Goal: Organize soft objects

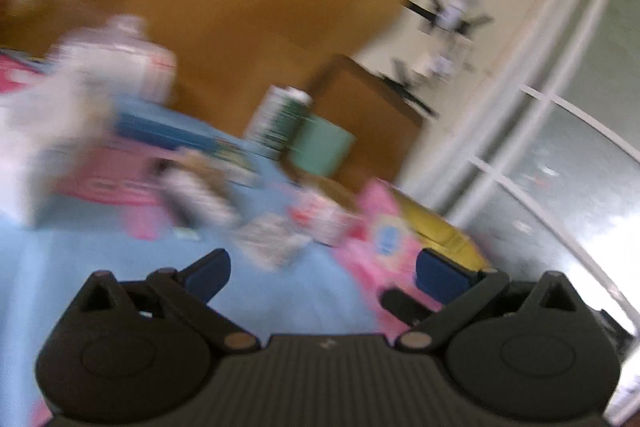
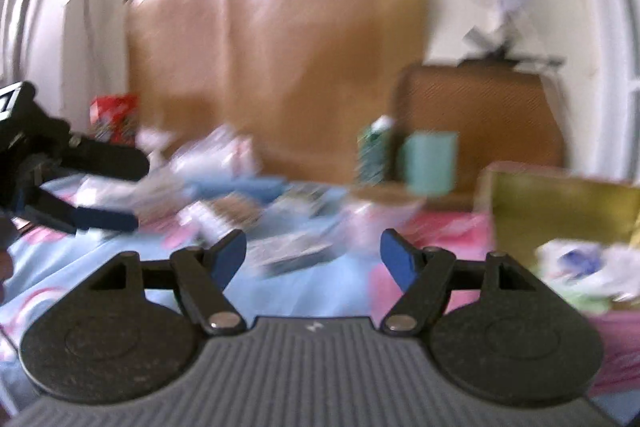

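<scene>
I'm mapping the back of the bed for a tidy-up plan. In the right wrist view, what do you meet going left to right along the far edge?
Left gripper → red package → green-and-white carton → teal cup → yellow box. The blurred clutter in between is too smeared to order.

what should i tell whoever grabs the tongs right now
Left tongs: open, nothing between them, over the blue cover.
Right tongs: open, empty, aimed at the heap.
Things: a blurred heap of packets lies across the cover; a yellow box on the right already holds a white item.
Done: cannot tell beyond that one item in the box.
Left: most of the heap is unsorted; both views are blurred, so steady the tongs before picking.
</scene>
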